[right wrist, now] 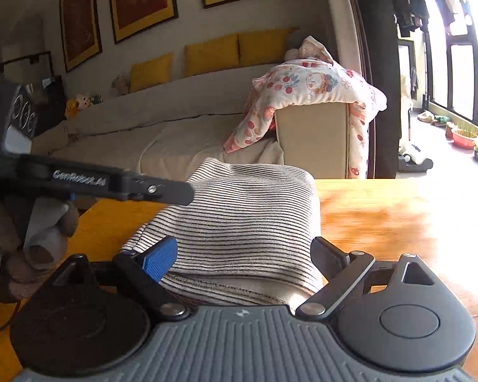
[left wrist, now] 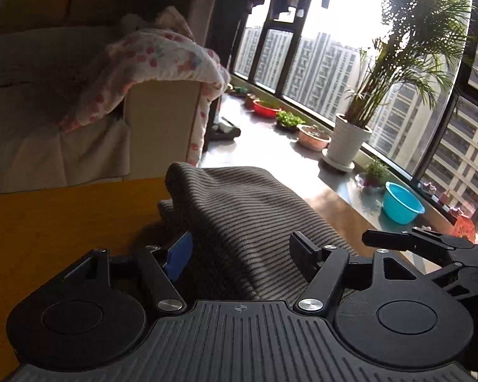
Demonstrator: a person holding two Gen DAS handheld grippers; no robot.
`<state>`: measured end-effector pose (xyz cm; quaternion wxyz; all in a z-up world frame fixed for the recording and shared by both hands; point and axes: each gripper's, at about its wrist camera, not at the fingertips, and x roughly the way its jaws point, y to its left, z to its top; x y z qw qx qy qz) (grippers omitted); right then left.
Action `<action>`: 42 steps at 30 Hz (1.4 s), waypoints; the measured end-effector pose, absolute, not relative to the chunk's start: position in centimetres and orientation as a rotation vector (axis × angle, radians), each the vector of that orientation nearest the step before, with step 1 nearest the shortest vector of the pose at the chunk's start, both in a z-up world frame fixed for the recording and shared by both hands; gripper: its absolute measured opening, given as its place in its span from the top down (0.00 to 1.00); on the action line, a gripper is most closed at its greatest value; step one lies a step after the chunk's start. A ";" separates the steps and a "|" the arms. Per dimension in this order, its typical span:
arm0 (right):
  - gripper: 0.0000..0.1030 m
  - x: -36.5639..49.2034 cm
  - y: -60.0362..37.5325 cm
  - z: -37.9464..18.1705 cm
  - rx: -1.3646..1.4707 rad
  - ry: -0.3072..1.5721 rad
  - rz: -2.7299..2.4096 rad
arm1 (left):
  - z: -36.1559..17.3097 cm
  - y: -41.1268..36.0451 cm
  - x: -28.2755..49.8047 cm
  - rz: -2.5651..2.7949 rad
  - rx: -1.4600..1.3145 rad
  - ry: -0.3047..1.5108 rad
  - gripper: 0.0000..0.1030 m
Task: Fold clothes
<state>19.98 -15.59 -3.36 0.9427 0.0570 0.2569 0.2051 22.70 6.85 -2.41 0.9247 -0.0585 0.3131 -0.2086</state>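
A folded grey-and-white striped garment [left wrist: 245, 210] lies on the wooden table [left wrist: 47, 222]. My left gripper [left wrist: 240, 254] is low over its near end, jaws apart, with the cloth lying between the blue pad [left wrist: 178, 254] and the black pad [left wrist: 302, 251]; neither pad squeezes it. In the right wrist view the same garment [right wrist: 248, 210] fills the gap of my right gripper [right wrist: 245, 256], whose jaws stand wide at the fold's two sides. The left gripper's finger [right wrist: 111, 184] reaches in from the left above the cloth.
A beige sofa [right wrist: 175, 133] with a floral blanket [right wrist: 302, 89] over its arm stands behind the table [right wrist: 382, 216]. Potted plants [left wrist: 350, 133] and a blue basin [left wrist: 401, 203] line the window floor. A hand [right wrist: 41, 232] holds the left gripper.
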 end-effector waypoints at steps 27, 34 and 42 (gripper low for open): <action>0.00 22.0 -15.4 -5.8 0.090 0.634 0.204 | -5.7 9.1 22.7 -0.319 -0.154 0.680 0.23; 0.00 17.7 -16.3 -5.2 0.133 0.634 0.250 | -4.0 8.2 16.3 -0.259 -0.095 0.637 0.04; 0.00 12.0 -15.9 -5.3 0.096 0.631 0.269 | -5.1 6.3 9.6 -0.139 -0.010 0.723 0.00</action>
